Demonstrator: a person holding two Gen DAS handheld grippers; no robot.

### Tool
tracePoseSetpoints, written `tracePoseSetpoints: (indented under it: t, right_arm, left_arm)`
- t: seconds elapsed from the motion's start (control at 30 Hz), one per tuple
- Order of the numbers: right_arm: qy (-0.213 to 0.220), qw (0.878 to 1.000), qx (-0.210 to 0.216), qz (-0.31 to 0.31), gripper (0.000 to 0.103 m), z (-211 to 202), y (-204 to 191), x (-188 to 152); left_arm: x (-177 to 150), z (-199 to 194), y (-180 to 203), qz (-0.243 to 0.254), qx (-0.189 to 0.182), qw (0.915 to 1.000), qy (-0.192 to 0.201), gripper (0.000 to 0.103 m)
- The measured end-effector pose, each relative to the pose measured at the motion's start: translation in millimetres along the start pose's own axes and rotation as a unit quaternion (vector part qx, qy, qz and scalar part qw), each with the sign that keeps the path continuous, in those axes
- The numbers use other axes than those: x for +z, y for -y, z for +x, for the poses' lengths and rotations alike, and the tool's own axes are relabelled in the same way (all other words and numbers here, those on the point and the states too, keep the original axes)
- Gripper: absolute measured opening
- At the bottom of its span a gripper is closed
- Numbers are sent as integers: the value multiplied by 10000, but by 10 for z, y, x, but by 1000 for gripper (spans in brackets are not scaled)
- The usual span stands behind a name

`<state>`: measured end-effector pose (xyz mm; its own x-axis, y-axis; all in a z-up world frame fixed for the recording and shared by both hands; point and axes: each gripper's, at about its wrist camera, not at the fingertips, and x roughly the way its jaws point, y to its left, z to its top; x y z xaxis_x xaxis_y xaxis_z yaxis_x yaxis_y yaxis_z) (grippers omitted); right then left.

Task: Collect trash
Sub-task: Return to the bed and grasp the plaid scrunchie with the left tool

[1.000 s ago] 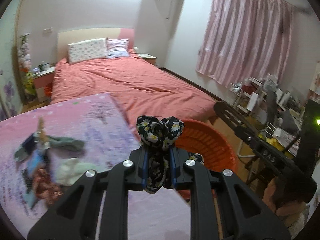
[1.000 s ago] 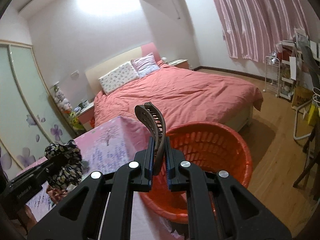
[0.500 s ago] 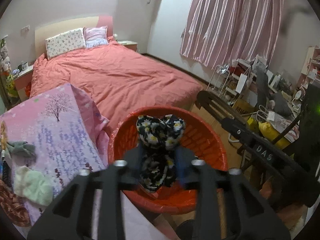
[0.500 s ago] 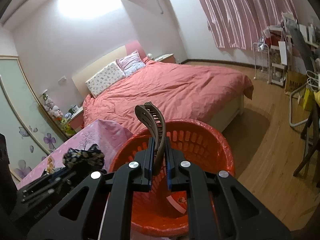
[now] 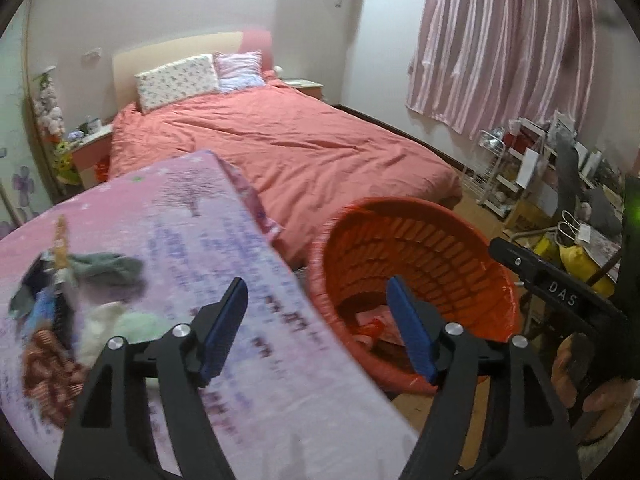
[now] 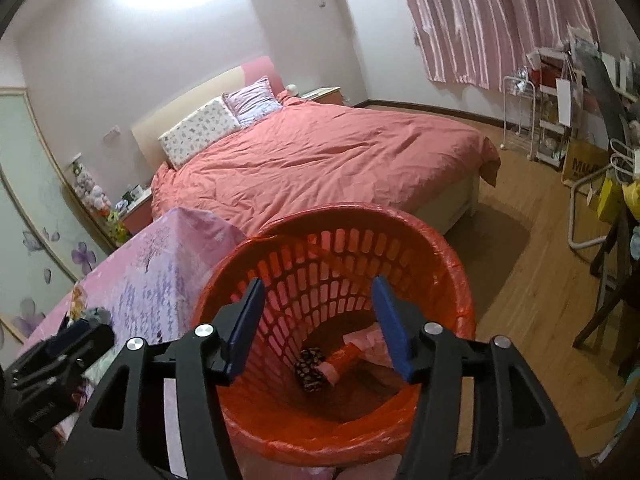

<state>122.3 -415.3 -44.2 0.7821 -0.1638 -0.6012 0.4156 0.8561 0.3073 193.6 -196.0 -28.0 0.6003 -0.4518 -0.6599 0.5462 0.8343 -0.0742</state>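
Note:
An orange basket (image 6: 448, 264) lined with a red bag stands on the floor beside a table with a pink cloth (image 5: 224, 248); it also shows in the left wrist view (image 5: 452, 216). My right gripper (image 6: 318, 318) is open and empty above the basket's mouth. The black floral scrunchie (image 6: 310, 368) lies at the basket's bottom beside red and pink scraps. My left gripper (image 5: 316, 314) is open and empty over the table's right edge, next to the basket. Several small items lie in a pile (image 5: 72, 312) on the cloth at the left.
A bed with a coral cover (image 5: 288, 148) lies beyond the table and basket. A white wire rack (image 6: 544, 120) and a cluttered desk (image 5: 580, 216) stand at the right by pink curtains. The wooden floor (image 6: 532, 280) lies to the basket's right.
Both grippers opened. The floral scrunchie left my left gripper and lies in the basket. The brown hair claw left my right gripper. The left gripper swung back toward the table.

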Motion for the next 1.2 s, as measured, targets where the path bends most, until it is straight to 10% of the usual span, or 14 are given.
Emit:
tracePoseSetpoints:
  t: [0.53, 0.83, 1.03, 1.2]
  right_arm:
    - [-467, 9908, 589, -1128, 61, 0, -1023, -472]
    - [-769, 9785, 957, -1660, 61, 108, -1627, -733]
    - [-973, 9723, 1121, -1806, 61, 199, -1887, -816]
    - [-1189, 9652, 1243, -1968, 61, 307, -2117, -879]
  left_arm:
    - [-480, -941, -1197, -837, 1382, 9861, 397, 82]
    - [-624, -667, -1592, -1364, 1379, 9810, -66, 81]
    - [-725, -442, -1793, -1433, 1274, 9808, -360, 29]
    - [-938, -675, -2037, -1504, 1123, 9817, -333, 25]
